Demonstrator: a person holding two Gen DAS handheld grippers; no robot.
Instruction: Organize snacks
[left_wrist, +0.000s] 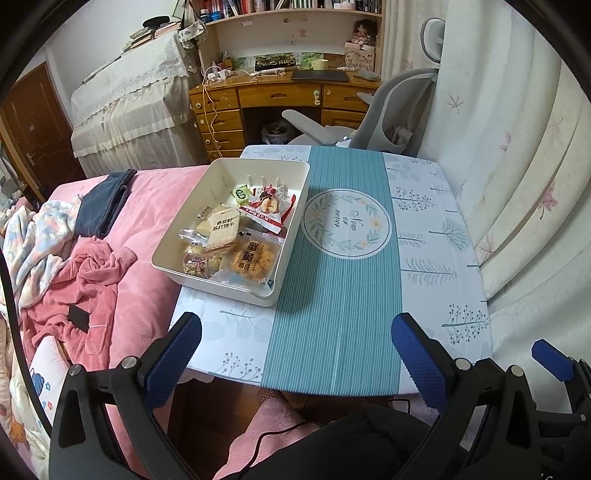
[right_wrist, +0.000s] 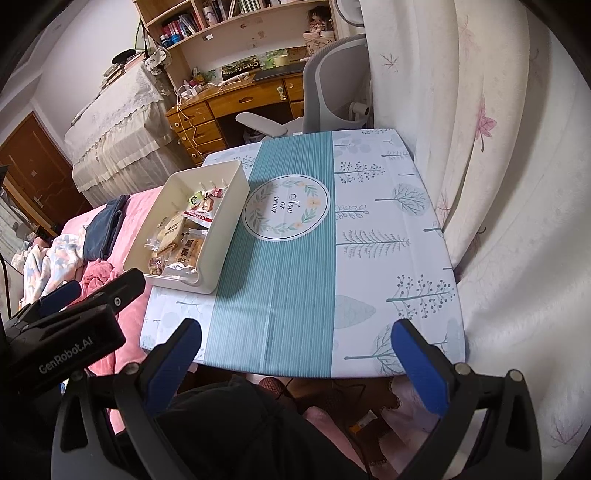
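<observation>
Your snack packets (left_wrist: 236, 236) all lie inside the white bin (left_wrist: 295, 229), which sits at the table's (left_wrist: 436, 236) left edge, overhanging toward the pink bed (left_wrist: 147, 206). The rest of the patterned tablecloth (right_wrist: 280, 273) is bare, round emblem (right_wrist: 286, 208) just right of the bin. Your left gripper (left_wrist: 295, 354) hangs spread wide over the near edge, holding nothing. Your right gripper (right_wrist: 295, 354) is likewise wide apart and empty.
</observation>
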